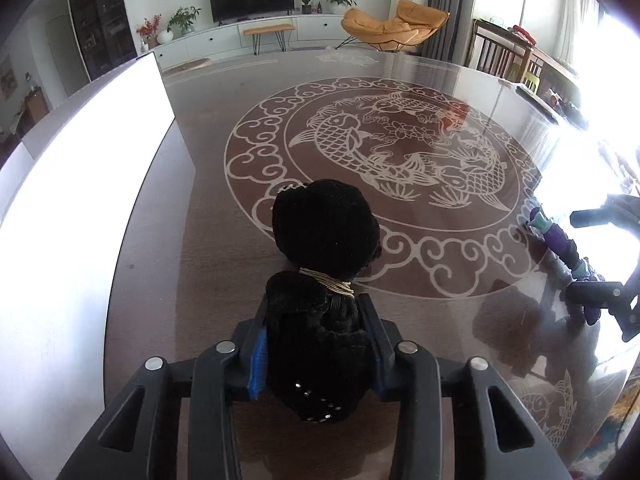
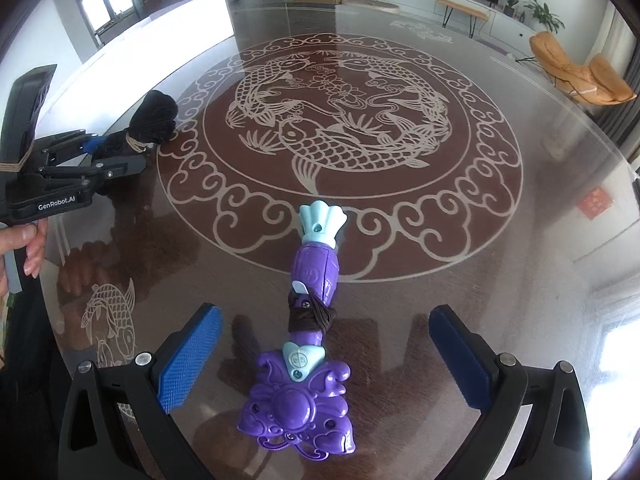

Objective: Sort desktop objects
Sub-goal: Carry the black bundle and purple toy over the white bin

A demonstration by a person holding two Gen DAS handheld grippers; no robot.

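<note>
The left gripper [image 1: 316, 332] is clamped on a black plush [image 1: 324, 256]: its two fingers [image 1: 258, 354] press the fuzzy lower part from both sides, just below a band of pale cord wound round the plush's narrow middle. The plush's rounded upper part lies forward of the fingers on the surface [image 1: 208, 240], at the near-left rim of the big carp-and-cloud medallion [image 1: 376, 184] printed in its middle. From the right wrist view the same gripper [image 2: 138, 156] reaches in from the surface's left edge, with the plush [image 2: 154, 114] sticking out past its tips and a hand [image 2: 28, 246] wrapped round its handle.

The right gripper [image 2: 326, 364] has its fingers [image 2: 190, 354] spread wide, one on either side of a purple toy [image 2: 306, 352] and clear of it. The toy lies flat on the surface [image 2: 500, 260] near its front edge. Its ornate flower-shaped head sits nearest the camera, level with the blue pads. Its handle, wrapped in dark cord partway along, runs away to a pale blue fan-shaped end that touches the medallion's [image 2: 340, 148] outer ring. In the left wrist view the toy [image 1: 560, 244] appears at the right edge, with the right gripper [image 1: 596, 256] around it.

A white panel [image 1: 80, 208] stands along the surface's left edge.
</note>
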